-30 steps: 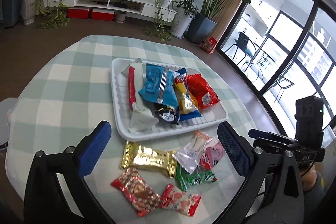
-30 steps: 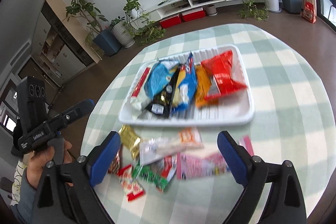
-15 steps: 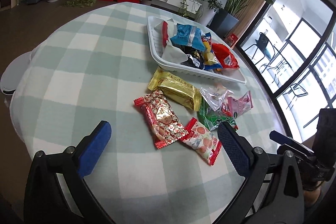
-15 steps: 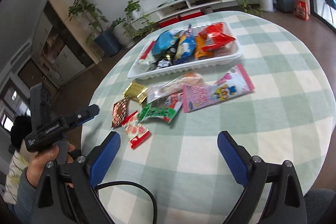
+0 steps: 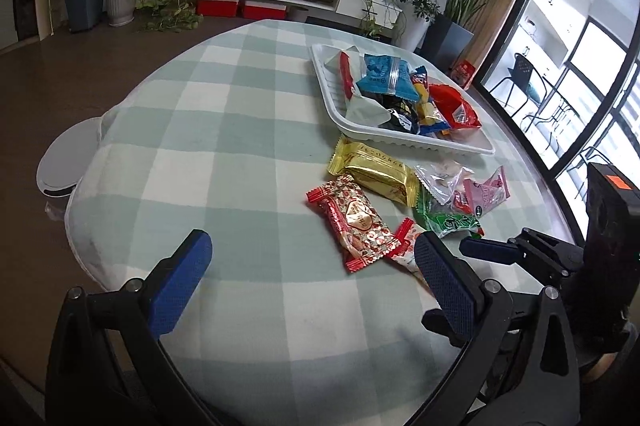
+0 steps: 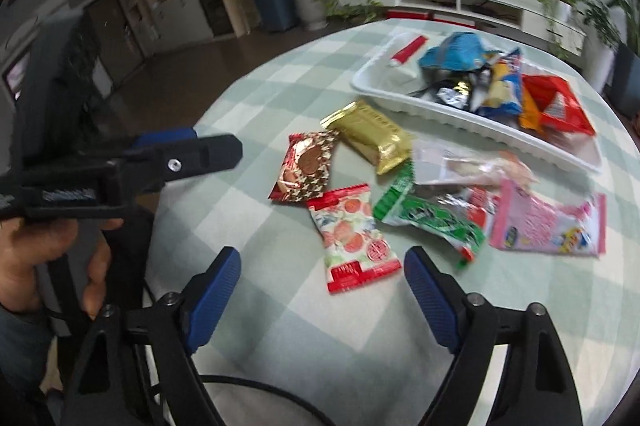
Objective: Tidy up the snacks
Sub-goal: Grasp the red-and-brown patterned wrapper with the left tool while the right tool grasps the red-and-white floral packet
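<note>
A white tray (image 5: 332,94) holds several snack packs at the far right of the checked table; it also shows in the right wrist view (image 6: 460,116). Loose packs lie in front of it: a gold bar (image 5: 376,172), a red heart-print pack (image 5: 354,222), a red-and-white fruit pack (image 6: 352,236), a green pack (image 6: 432,216), a clear pack (image 6: 468,162) and a pink pack (image 6: 548,222). My left gripper (image 5: 312,278) is open and empty over the near table, left of the loose packs. My right gripper (image 6: 322,286) is open and empty just short of the fruit pack.
The round table (image 5: 224,130) has a green-and-white checked cloth. A white round stool (image 5: 66,164) stands beside its left edge. Potted plants, a TV shelf and large windows ring the room. The left gripper shows at the left of the right wrist view (image 6: 192,154).
Both grippers have pulled back from the tray toward the near table edge and dropped lower. The right one swung left, toward the fruit pack. The snacks have not moved.
</note>
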Tool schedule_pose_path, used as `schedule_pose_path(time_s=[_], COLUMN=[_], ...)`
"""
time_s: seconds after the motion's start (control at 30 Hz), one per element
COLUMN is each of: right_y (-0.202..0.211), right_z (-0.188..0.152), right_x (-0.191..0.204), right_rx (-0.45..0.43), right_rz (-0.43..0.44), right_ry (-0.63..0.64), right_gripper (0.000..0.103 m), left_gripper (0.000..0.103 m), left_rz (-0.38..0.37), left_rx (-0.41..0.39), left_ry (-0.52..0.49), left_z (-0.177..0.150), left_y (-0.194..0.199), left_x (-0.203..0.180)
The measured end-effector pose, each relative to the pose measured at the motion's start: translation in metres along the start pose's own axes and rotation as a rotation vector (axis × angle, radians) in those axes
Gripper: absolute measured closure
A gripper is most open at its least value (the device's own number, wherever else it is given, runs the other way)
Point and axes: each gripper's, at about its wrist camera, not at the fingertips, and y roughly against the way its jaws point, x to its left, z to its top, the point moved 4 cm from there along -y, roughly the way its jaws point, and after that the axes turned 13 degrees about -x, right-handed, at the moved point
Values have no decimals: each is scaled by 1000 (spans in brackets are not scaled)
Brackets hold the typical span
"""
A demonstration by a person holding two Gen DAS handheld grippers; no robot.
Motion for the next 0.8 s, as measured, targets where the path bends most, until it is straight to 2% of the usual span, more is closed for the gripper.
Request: schedule_pose_path(time_s=[0.2, 0.33, 0.43, 0.5, 0.57, 0.8], right_y=[-28, -31, -32, -31, -29, -21], right_z=[0, 2, 3, 4, 3, -3], right_x=[-9, -9, -11, -14, -16, -15], right_rx=[95, 105, 114, 116, 117, 108], right_rz=[-19, -9, -16, -27, -18, -15], right_ry=[25, 70, 90, 96, 91, 92], right_gripper=[26, 29, 38, 52, 59, 61], left_gripper=[0, 1, 1, 1, 1, 1], left_rz=[-11, -10, 6, 15, 28, 59], left_rx=[6, 27, 43, 48, 56, 129], left_ry=[10, -10, -18, -22, -33, -103], left_z=[0, -1, -2, -2, -2, -4], left_y=[1, -4, -9, -10, -14, -47], left_x=[5, 1, 1, 1, -1, -14])
